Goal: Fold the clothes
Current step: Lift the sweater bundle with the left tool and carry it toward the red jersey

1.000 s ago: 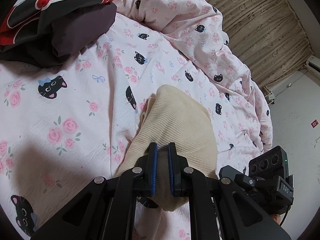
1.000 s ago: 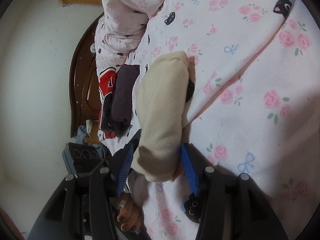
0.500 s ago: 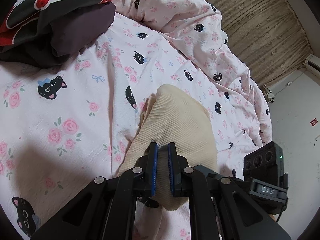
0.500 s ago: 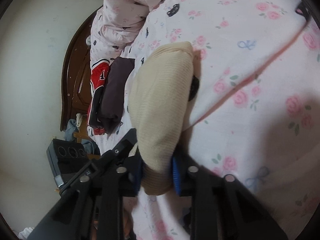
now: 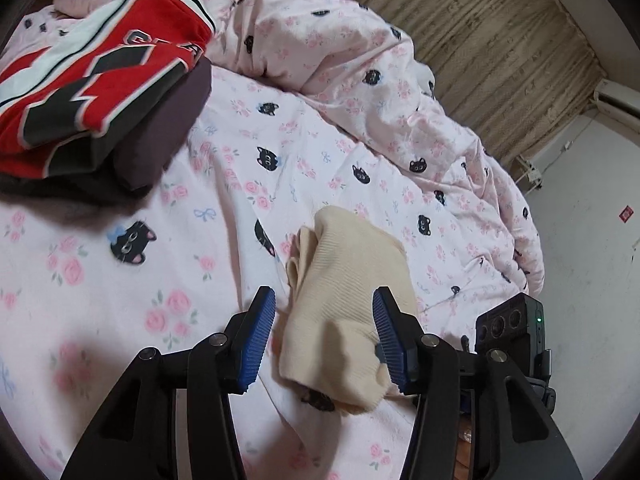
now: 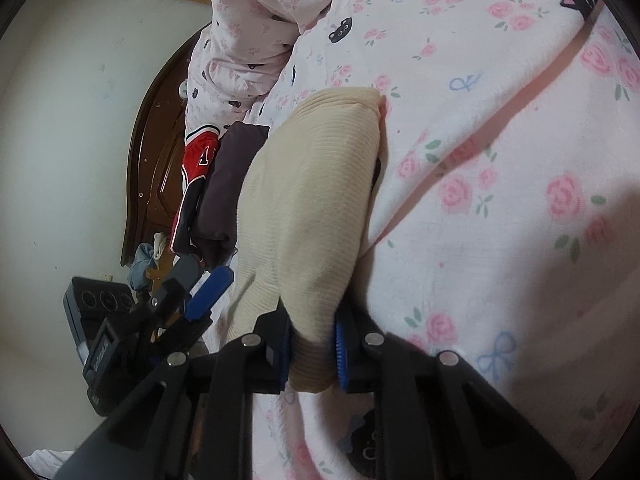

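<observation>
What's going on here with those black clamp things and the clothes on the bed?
A person is folding laundry with a handheld gripper in each hand. The right gripper has just closed on the near end of a folded cream knit garment lying on the pink cat-print bedsheet. The left gripper has just opened and no longer pinches it. A folded red jersey sits on a dark garment farther back.

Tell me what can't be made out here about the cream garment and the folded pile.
- Cream garment: near end hidden between right gripper fingers, right wrist view.
- Its type: folded, undeterminable.
- Folded pile: cut off by frame edge, left wrist view.
- Red top's lettering: creased, blurred.
</observation>
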`<state>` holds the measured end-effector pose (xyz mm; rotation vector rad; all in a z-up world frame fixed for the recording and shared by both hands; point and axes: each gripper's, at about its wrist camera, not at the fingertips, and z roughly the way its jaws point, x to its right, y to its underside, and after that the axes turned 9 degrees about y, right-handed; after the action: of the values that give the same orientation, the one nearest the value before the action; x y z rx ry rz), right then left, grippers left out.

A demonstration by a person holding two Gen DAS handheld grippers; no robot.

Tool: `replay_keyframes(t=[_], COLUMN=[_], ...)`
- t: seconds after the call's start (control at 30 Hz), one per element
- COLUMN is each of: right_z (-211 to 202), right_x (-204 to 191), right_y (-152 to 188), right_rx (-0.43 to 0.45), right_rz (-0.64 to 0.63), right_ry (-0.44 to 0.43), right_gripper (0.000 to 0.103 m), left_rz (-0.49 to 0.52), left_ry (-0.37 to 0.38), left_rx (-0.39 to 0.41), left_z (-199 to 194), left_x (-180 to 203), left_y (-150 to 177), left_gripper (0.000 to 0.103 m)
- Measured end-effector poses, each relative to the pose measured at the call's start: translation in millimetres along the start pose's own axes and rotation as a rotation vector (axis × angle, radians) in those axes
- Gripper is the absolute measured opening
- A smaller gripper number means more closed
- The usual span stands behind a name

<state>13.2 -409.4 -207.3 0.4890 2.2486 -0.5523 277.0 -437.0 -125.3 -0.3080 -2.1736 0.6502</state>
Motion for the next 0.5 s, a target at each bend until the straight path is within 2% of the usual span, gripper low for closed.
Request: replay_keyframes(t=[0.23, 0.37, 0.5], right_z=[-1, -2, -2], right_x=[3, 4, 3], right_y=[1, 2, 2], right_rx=[0.004, 0.009, 0.012], right_rz=[-0.006, -0.016, -0.025], right_ry=[-0.022, -0.025, -0.022], right_gripper=[0.016, 0.016, 0.016], left_rz=[0.086, 0.079, 0.060], left_ry=[0.050, 0.025, 0.074], left_rx=[-0.163, -0.253, -0.276], left_z=[40, 63, 65], left_x=[5, -12, -22], left_y=[-22, -24, -22], left_gripper=[0.046, 0.046, 0.046])
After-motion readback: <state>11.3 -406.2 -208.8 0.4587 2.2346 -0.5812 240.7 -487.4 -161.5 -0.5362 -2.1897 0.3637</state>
